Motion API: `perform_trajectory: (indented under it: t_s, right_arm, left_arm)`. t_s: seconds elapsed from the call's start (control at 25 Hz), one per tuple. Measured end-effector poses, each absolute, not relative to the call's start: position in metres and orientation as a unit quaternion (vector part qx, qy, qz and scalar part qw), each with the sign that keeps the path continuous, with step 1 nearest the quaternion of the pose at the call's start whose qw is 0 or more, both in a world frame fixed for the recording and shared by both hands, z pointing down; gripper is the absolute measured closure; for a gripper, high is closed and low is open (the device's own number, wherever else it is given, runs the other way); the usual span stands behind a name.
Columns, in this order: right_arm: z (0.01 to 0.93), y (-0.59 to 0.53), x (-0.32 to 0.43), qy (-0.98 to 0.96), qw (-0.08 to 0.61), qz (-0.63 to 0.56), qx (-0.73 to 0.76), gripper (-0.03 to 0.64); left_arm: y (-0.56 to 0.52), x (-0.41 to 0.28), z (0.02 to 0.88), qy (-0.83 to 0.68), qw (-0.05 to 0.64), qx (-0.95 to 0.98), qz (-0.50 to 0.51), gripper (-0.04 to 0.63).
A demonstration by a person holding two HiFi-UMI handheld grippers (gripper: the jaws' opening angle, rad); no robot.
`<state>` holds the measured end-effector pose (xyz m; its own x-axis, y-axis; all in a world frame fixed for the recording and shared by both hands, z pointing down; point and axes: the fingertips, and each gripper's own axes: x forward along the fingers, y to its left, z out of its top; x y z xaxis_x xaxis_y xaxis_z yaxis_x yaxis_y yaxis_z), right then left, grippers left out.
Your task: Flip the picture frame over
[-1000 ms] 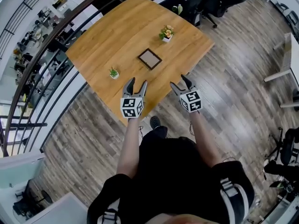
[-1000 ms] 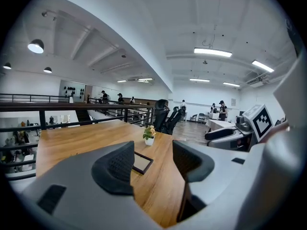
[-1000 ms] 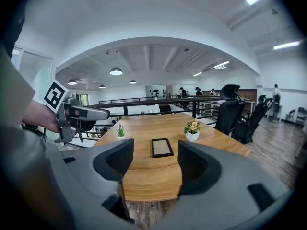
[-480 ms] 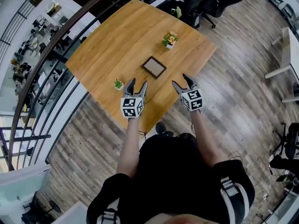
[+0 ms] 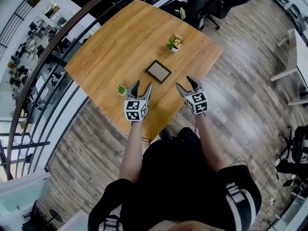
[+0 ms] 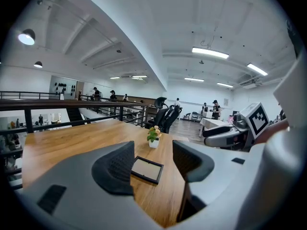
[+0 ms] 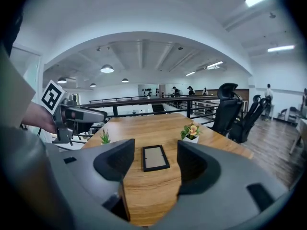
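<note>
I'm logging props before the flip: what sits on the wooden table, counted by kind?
picture frame: 1
potted plants: 2, the flowering plant and the small green plant
Total: 3

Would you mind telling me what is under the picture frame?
The picture frame lies flat on the wooden table; only wood shows around it. Its underside is covered, so that face cannot be seen.
</note>
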<state>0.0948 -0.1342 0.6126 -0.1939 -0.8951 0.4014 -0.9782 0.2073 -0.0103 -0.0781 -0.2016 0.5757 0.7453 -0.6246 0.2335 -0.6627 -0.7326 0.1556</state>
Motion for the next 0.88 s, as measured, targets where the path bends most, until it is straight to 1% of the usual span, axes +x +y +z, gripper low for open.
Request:
perform_trajectory:
  t_s: [0.28,0.44,0.6,0.88]
  right_arm:
    - [0.627,-0.141,0.109,-0.765,0.157,0.15,0.607,0.345]
    - [0.632,-0.165,0.098,-0.785,0.163,0.147,0.58,0.345]
    - [0.634,-0.188,0.088,-0.799,0.156,0.152,0.56,0.349]
    - [0.669,-0.205,0.071,-0.818,0.17,0.187,0.516,0.348]
  left_arm:
    - [-0.206,-0.074,0.584,-0.361,0.123,0.92,0.088,0.344]
    - [-0.217,-0.076,0.588,-0.379,0.126,0.912,0.093,0.344]
    - [-0.229,-0.087,0.594,-0.402,0.14,0.899,0.1,0.344]
    - [-0.239,-0.091,0.616,-0.43,0.162,0.88,0.121,0.344]
